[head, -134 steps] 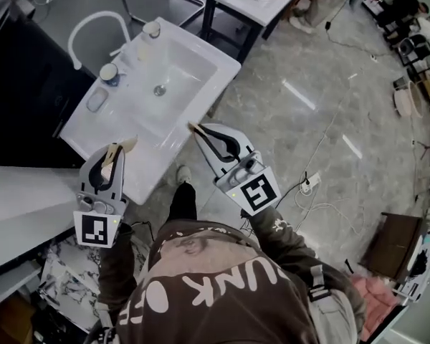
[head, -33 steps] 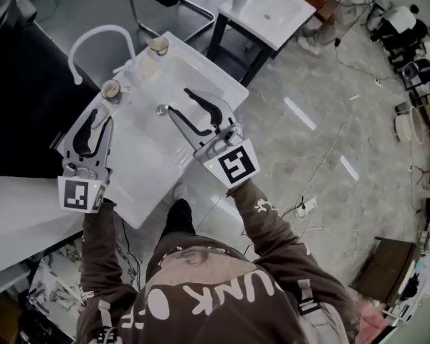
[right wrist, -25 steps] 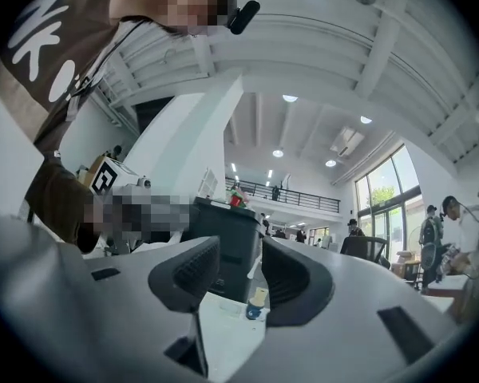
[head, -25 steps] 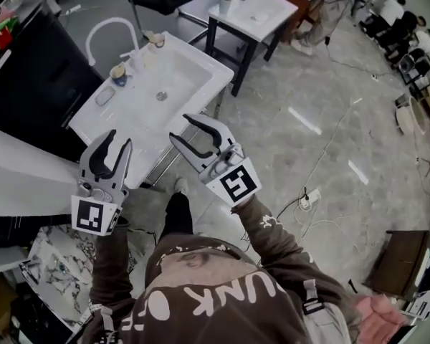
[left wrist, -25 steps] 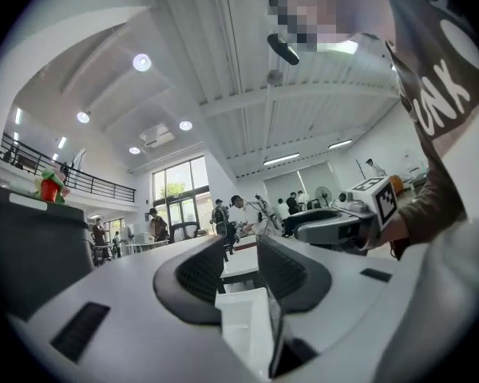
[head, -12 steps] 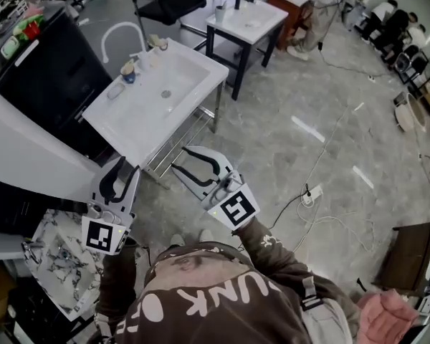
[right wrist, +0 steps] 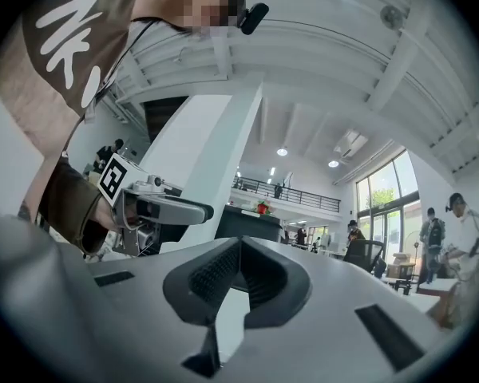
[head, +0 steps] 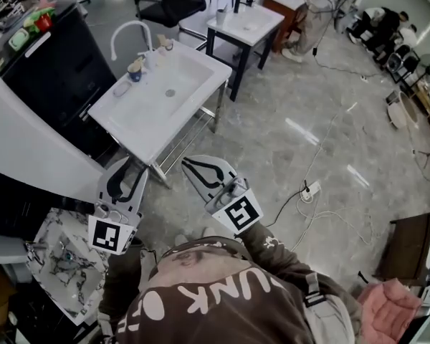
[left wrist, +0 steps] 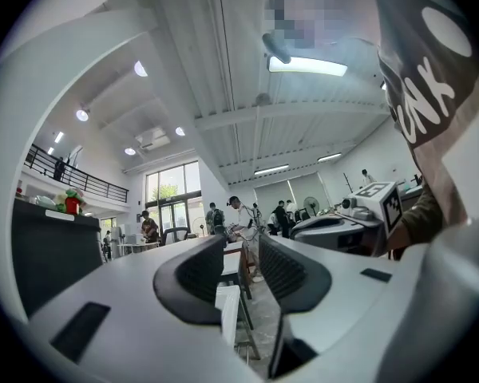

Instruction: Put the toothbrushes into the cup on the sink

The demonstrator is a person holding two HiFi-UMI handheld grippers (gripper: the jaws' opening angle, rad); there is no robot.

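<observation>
Cup (head: 135, 71) on sink (head: 140, 122), beside faucet (head: 127, 29)

Left claw (head: 135, 165) and right claw (head: 187, 162) pulled back from the sink (head: 132, 119); right's jaws closed.

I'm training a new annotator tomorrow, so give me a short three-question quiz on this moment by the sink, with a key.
1. True or false: the left gripper is gripping something.
2. Relative to the sink, both grippers are: A above its basin; B short of it, over the floor; C underneath it.
3. Fill in: the jaws of the right gripper are ___.

Key: 1 false: its jaws stand apart with nothing held between them. 2 B. 3 shut: they have just been closing, with nothing between them.
</observation>
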